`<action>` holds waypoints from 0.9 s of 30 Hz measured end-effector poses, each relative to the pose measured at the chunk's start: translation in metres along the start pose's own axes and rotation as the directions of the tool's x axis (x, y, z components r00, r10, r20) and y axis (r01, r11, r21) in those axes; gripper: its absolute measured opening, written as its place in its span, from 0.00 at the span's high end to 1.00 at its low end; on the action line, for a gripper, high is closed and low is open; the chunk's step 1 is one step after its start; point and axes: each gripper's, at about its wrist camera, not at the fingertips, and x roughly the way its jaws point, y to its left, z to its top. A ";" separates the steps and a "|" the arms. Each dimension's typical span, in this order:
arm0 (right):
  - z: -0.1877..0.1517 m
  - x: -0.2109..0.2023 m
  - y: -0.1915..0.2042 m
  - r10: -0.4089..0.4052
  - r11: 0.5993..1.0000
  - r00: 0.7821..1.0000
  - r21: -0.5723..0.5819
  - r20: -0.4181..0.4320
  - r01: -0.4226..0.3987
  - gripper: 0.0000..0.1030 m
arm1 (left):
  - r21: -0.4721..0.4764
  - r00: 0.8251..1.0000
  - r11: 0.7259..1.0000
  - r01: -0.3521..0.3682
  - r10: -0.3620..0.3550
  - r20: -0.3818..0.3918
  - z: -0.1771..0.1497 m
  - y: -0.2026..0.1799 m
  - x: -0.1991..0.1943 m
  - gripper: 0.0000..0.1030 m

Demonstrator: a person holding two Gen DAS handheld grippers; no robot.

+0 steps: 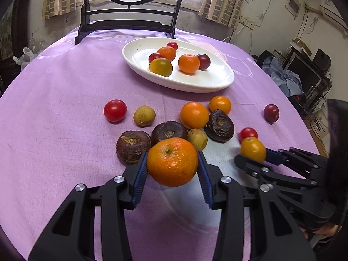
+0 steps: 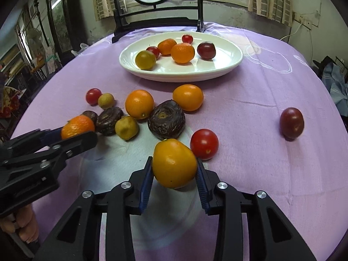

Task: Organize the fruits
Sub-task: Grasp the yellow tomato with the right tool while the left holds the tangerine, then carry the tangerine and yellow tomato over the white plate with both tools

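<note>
- The left gripper has its blue-padded jaws closed against the sides of a round dimpled orange mandarin, which looks lifted just above the lilac-clothed counter.
- The right gripper has its jaws pressed on a smooth yellow-orange tomato-like fruit, also seemingly held off the cloth.
- The white oval ceramic dish sits well apart at the far side, already holding six small fruits; about ten more lie loose between it and the grippers.
- Risk, as I judge it: both fruits are round and gripped only at their widest points, so a tilt or a jolt could let one slip out and roll through the loose cluster.
- Risk: both loads heading for the same dish could bring the grippers together, or knock fruit already in it over the shallow rim.
- The right wrist view shows a glossy red cherry tomato just beside its held fruit; the left wrist view shows it half hidden.
- The left view alone shows a wrinkled dark brown water chestnut just behind its left jaw.
</note>
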 end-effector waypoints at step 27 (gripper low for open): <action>0.103 -0.002 0.000 -0.034 0.992 0.986 -0.111 0.165 0.052 0.64 | -0.002 0.997 0.997 -0.073 0.073 0.022 0.139 0.008 0.028 0.58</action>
